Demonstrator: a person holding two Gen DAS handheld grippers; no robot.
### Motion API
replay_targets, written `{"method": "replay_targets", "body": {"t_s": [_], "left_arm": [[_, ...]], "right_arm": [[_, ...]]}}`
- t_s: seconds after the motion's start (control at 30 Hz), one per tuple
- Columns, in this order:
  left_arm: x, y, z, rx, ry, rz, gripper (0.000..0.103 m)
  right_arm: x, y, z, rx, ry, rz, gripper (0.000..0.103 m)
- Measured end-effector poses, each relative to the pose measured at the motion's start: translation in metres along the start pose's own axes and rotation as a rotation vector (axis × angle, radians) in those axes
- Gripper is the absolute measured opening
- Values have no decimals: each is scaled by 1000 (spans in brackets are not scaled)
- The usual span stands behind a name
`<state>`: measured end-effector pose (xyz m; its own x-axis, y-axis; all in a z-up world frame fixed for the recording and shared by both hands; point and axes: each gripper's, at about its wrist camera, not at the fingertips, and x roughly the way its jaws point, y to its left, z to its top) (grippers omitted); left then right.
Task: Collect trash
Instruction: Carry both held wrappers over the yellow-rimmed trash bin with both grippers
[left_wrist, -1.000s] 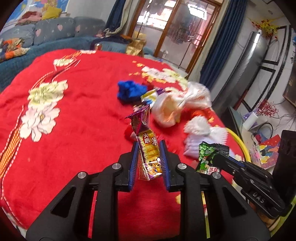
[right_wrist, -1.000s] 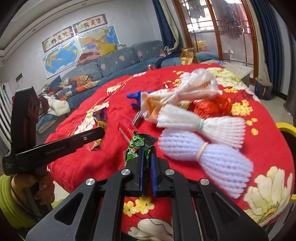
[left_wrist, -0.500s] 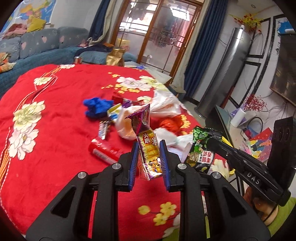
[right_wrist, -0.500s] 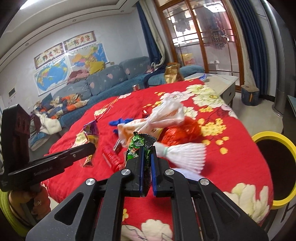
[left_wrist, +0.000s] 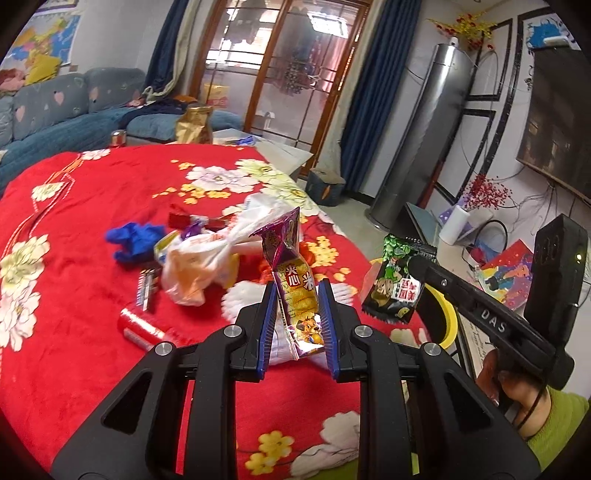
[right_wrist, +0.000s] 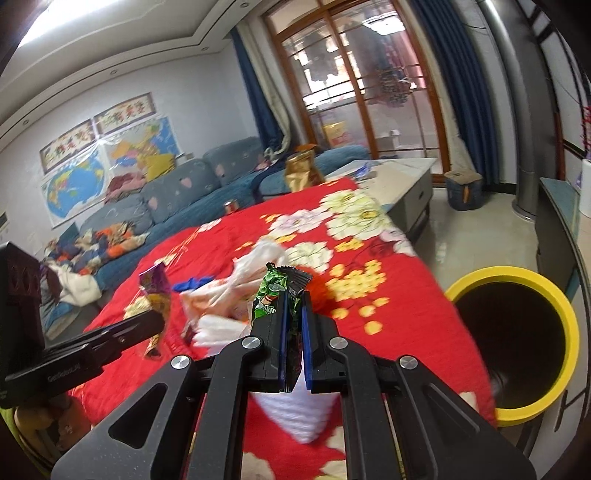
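My left gripper is shut on a purple and yellow snack packet, held upright above the red flowered cloth. My right gripper is shut on a green snack packet; the left wrist view shows that packet hanging beyond the table's right edge. A yellow-rimmed bin stands on the floor right of the table. Trash left on the cloth includes a white plastic bag, a blue scrap, a red wrapper and white foam netting.
A blue sofa with clothes runs behind the table. A low grey cabinet and a small tub stand near the glass doors. A tall silver unit rises at the right. The person's hand holds the right gripper.
Both grippers have swung right and lifted, each keeping its packet. The trash pile slid left in view and the yellow bin came fully into the right wrist view.
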<state>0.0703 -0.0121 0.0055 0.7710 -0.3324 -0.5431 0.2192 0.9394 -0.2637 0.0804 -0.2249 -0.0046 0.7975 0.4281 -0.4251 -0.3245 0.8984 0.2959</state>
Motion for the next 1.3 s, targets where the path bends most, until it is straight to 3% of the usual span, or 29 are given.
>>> {"method": "replay_targets", "body": {"t_s": [0.93, 1.3], "left_arm": [[67, -90, 13, 140, 61, -144, 17], [105, -128, 12, 170, 98, -218, 17]], "right_arm": [[-24, -122, 16, 176, -103, -264, 7], [-26, -177, 4, 243, -64, -367, 7]]}}
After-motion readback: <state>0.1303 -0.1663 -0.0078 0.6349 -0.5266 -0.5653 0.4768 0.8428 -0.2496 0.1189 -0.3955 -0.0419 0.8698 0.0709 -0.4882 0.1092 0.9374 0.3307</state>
